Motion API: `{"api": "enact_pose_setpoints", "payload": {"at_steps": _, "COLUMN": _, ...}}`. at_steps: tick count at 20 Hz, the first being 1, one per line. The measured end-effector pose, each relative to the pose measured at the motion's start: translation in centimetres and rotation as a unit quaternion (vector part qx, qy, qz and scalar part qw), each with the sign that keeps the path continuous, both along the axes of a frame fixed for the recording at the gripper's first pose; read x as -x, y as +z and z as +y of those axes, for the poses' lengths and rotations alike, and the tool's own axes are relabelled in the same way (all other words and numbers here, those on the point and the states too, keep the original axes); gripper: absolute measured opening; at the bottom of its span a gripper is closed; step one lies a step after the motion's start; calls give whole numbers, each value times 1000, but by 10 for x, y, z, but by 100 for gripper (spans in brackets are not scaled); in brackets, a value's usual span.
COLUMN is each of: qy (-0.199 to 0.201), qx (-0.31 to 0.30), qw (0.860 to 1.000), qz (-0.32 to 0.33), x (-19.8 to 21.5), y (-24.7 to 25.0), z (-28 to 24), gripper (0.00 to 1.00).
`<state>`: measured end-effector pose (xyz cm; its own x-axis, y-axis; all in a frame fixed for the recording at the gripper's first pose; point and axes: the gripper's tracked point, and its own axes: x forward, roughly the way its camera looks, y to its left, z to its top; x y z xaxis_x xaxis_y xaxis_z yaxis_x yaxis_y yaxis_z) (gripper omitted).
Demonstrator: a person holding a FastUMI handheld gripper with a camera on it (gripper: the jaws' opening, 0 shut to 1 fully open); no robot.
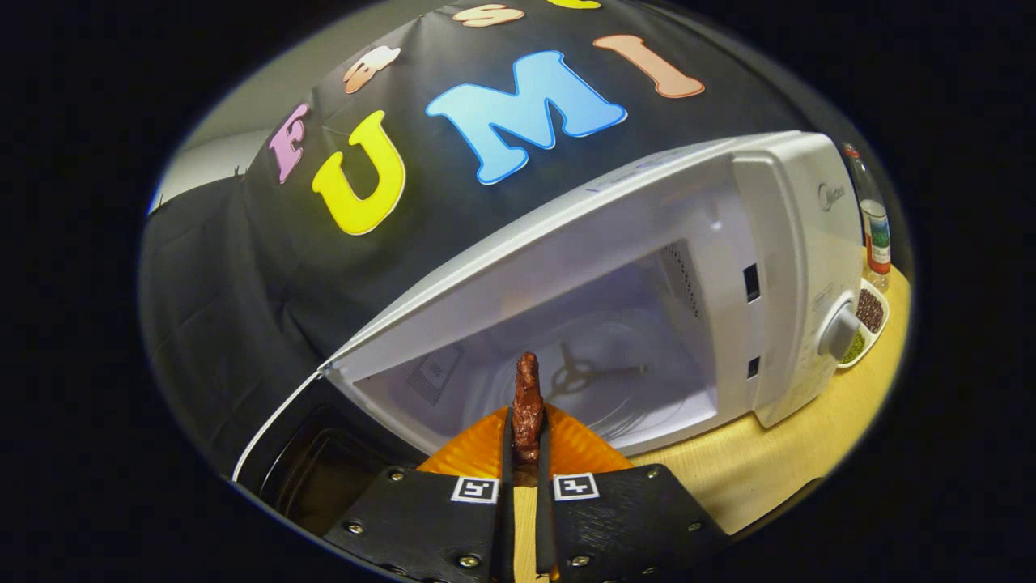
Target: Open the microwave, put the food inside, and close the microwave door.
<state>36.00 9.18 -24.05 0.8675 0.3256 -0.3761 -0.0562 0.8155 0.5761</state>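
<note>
claw (527,453) fingers are squeezed close together on a piece of food (528,405), a small brown lumpy bit that sticks up between the tips. both fingers press on it, one on each side. just under the food, and just ahead of the fingers, is an orange plate (583,452) that sits on the wooden table (777,470).

the microwave (647,324) is beyond the fingers, a little to the right. its door (316,453) is swung wide open to the left, near the claw. so the first step looks done. the step in hand is my guess: the food is being carried from the plate toward the open box, and it is not inside yet.

inside the microwave it looks bare. i can see the round glass tray (639,380) on the floor of it and a little spinner shape (579,374) in the middle, with no food on it.

next, the claw needs to go forward and a bit up, over the front lip of the microwave, then set the food down on the glass tray and let go. the claw must hold tight on the way, as the food is thin and could slip or tip. after that the door has to be pushed shut.

far to the right, past the microwave, is a small white dish (866,320) with dark bits in one part and green bits in another. a bottle (872,223) stands just behind it.
</note>
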Motion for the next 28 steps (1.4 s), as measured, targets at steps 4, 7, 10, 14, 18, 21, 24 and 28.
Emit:
{"api": "enact_pose_setpoints", "payload": {"at_steps": 4, "qy": -7, "qx": -11, "qw": 1000, "qz": -9, "x": -22, "y": -8, "z": 10, "gripper": 10}}
{"api": "enact_pose_setpoints", "payload": {"at_steps": 7, "qy": -15, "qx": 3, "qw": 1000, "qz": -9, "x": -36, "y": -17, "z": 10, "gripper": 10}}
{"api": "enact_pose_setpoints", "payload": {"at_steps": 10, "qy": -18, "qx": 4, "qw": 1000, "qz": -2, "x": -42, "y": -25, "z": 7, "gripper": 12}}
{"api": "enact_pose_setpoints", "payload": {"at_steps": 14, "qy": -24, "qx": 74, "qw": 997, "qz": -3, "x": -47, "y": -38, "z": -10, "gripper": 24}}
{"api": "enact_pose_setpoints", "payload": {"at_steps": 18, "qy": -31, "qx": 201, "qw": 979, "qz": 20, "x": -48, "y": -54, "z": -33, "gripper": 49}}
{"api": "enact_pose_setpoints", "payload": {"at_steps": 21, "qy": -19, "qx": 228, "qw": 974, "qz": 5, "x": -47, "y": -47, "z": -32, "gripper": 83}}
{"api": "enact_pose_setpoints", "payload": {"at_steps": 24, "qy": -22, "qx": 234, "qw": 972, "qz": -20, "x": -43, "y": -26, "z": -32, "gripper": 95}}
{"api": "enact_pose_setpoints", "payload": {"at_steps": 28, "qy": 4, "qx": 228, "qw": 973, "qz": -35, "x": -14, "y": -1, "z": -19, "gripper": 98}}
